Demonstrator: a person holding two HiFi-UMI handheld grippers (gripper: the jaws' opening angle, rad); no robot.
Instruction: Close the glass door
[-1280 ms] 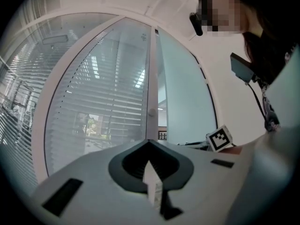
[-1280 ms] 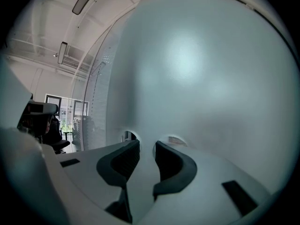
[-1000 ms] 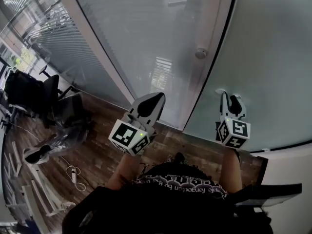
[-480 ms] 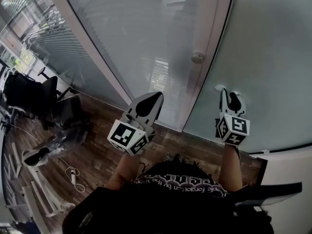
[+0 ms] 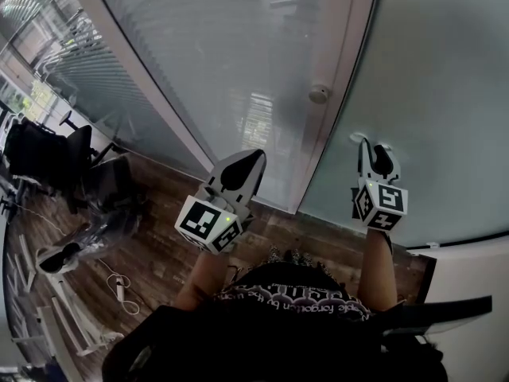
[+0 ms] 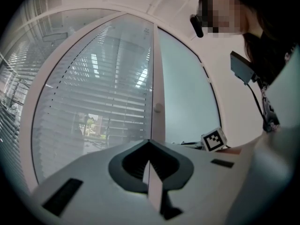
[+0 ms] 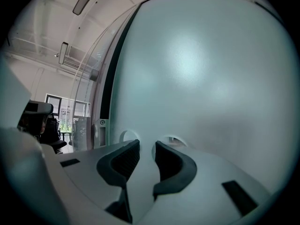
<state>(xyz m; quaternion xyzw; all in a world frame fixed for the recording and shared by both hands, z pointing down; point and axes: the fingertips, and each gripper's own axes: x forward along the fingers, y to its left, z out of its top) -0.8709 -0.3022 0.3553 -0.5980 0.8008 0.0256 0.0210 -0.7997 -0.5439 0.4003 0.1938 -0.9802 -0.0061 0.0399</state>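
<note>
The frosted glass door (image 5: 433, 70) fills the right half of the head view. My right gripper (image 5: 371, 146) points level at it, jaws open a little, fingertips against the pane. In the right gripper view the right gripper (image 7: 146, 144) holds nothing, and its fingertips are mirrored in the frosted glass door (image 7: 201, 69). A black strip (image 7: 110, 78) runs down the door's left edge. My left gripper (image 5: 248, 161) is shut and empty, held level before the glass panel with blinds (image 5: 215, 46). In the left gripper view the left gripper (image 6: 149, 143) faces a white upright (image 6: 158, 78).
The white upright (image 5: 338, 46) carries a round knob (image 5: 319, 94), between the blind-backed glass and the door. Office chairs (image 5: 48, 153) and a bag (image 5: 107, 221) stand at the left on the wood floor (image 5: 159, 245). Cables (image 5: 123, 289) lie there. A white wall corner (image 5: 477, 269) is at lower right.
My right gripper has edged forward against the frosted door. The knob and white upright have drifted slightly left and down in the head view. The left gripper has stayed put.
</note>
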